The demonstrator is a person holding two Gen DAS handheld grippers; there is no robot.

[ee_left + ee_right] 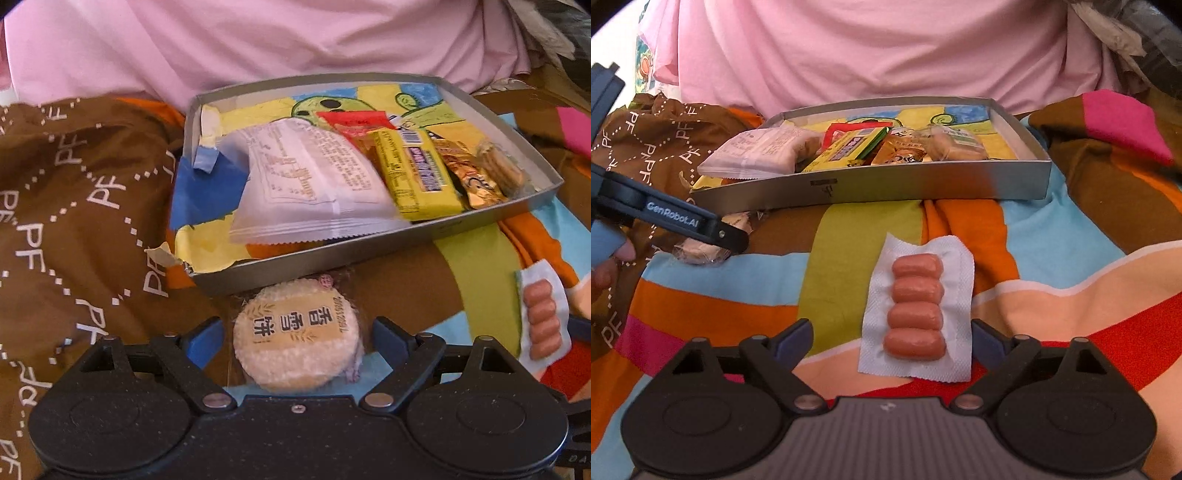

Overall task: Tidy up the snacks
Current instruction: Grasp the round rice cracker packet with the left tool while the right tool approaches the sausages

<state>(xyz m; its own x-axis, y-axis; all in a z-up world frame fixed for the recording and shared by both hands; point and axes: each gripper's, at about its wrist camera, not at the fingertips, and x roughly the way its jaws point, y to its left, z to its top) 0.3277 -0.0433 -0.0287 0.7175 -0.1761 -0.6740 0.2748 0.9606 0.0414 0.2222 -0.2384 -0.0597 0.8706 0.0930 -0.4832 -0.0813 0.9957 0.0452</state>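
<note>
A round rice cracker pack [295, 343] lies on the blanket just in front of the silver tin box [369, 254]. My left gripper [297, 332] is open, with one finger on each side of the cracker and a small gap to each. The box holds a white wrapper [306, 177], a yellow bar [413, 173], a gold packet [469, 181] and a red packet [354, 125]. A sausage pack [916, 306] lies flat between the fingers of my open right gripper [892, 338]. The box [923, 188] lies beyond it. The left gripper's finger [701, 223] shows over the cracker [701, 253].
A striped, colourful blanket [1052, 240] covers the surface. Brown cloth printed "PF" [74, 206] bunches up at the left. Pink fabric [258, 48] rises behind the box. A person's hand [613, 266] holds the left gripper. The sausage pack [543, 325] is at the right in the left wrist view.
</note>
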